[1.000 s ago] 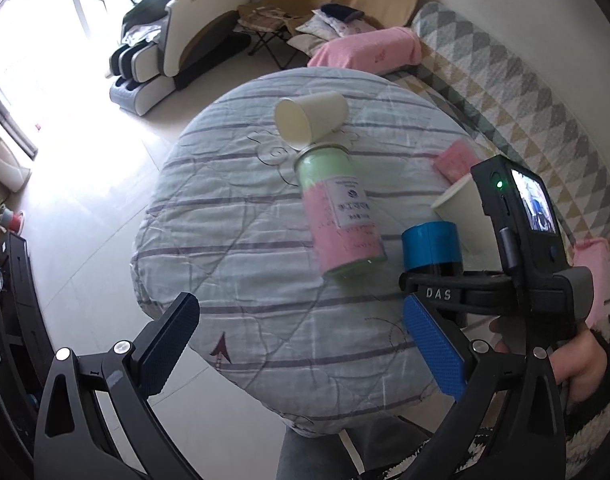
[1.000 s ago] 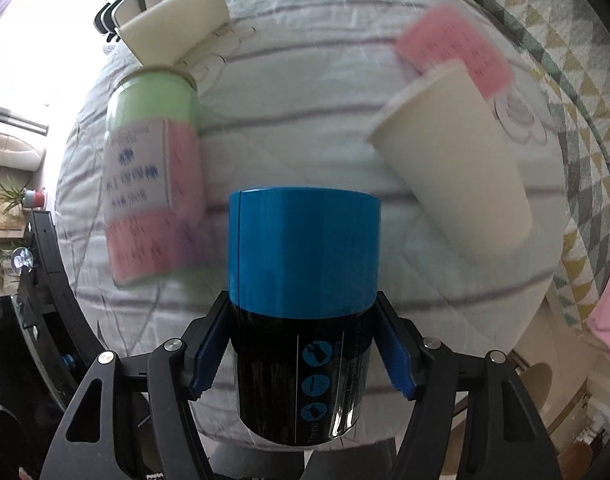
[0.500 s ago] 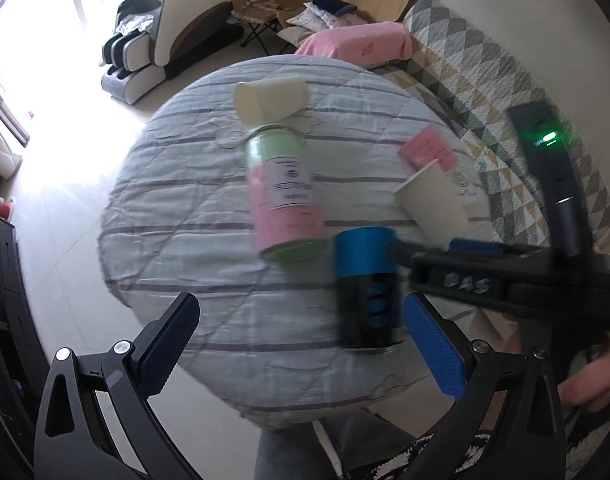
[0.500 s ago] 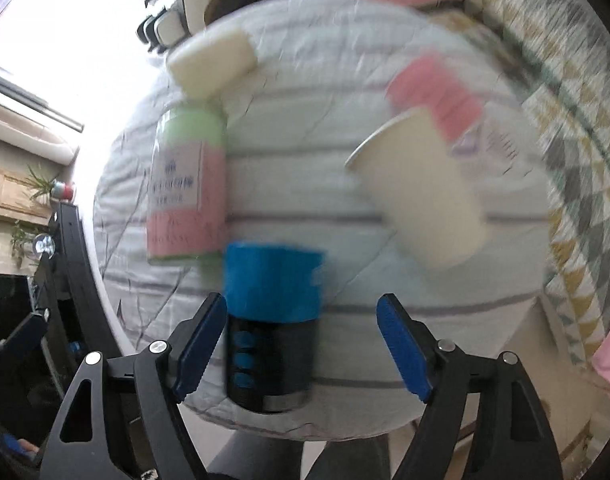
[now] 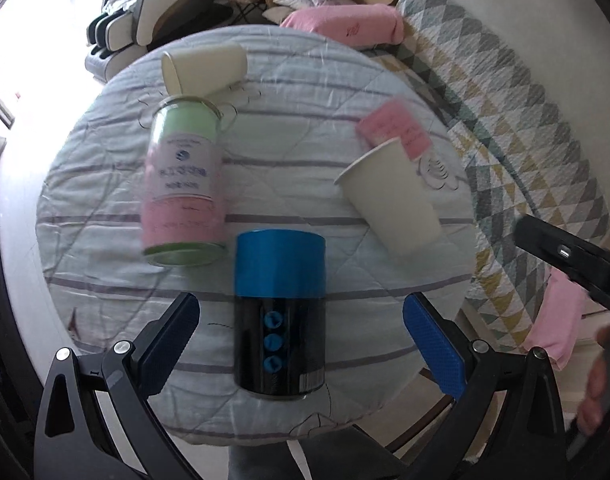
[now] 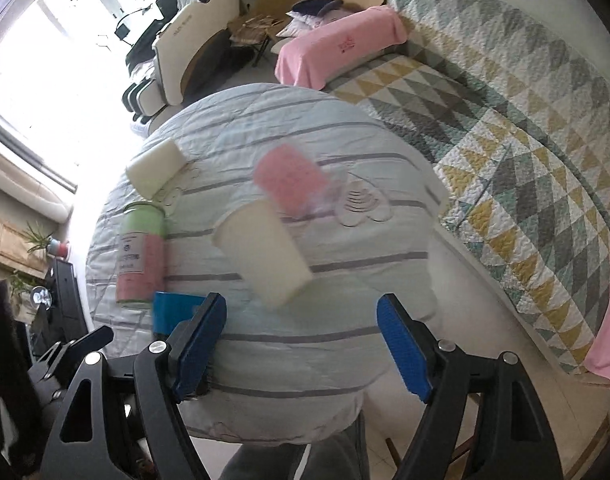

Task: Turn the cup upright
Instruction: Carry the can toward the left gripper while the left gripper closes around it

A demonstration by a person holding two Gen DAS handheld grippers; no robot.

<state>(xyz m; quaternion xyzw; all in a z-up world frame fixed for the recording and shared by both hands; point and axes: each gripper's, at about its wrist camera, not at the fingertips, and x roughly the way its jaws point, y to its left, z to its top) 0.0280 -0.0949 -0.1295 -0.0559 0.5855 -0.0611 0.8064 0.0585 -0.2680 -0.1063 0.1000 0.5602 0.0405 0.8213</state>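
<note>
**Right claw off the can, which stands alone on the bench**

Released a second ago from the right claw's grip, the blue-topped can (image 5: 279, 316) now stands upright by itself near the front edge of the round bench (image 5: 105, 208). The right claw (image 6: 303, 350) has pulled back and to the right; its jaws are spread wide and hold nothing, and in its view only a blue corner of the can shows behind its left finger. The left claw (image 5: 301, 344) is likewise wide open and empty, with the can standing between its two fingers but touching neither.

Just behind and right of the can lies a paper cup (image 5: 389, 196) on its side, tilted, mouth toward the far left. Touching its far side is a small pink pack (image 5: 393, 130), blurred. Left of the can, just beside it, a pink-and-green tin (image 5: 183, 184) lies on its side, one end facing the front. A second paper cup (image 5: 205, 66) lies at the tin's far end, mouth to the left, touching or nearly touching it.

The right-hand device (image 5: 573, 256) reaches in from the right edge of the left view. Beyond the bench are a quilted sofa (image 6: 525, 140), a pink towel (image 6: 337, 46) and a massage chair (image 6: 185, 44).
</note>
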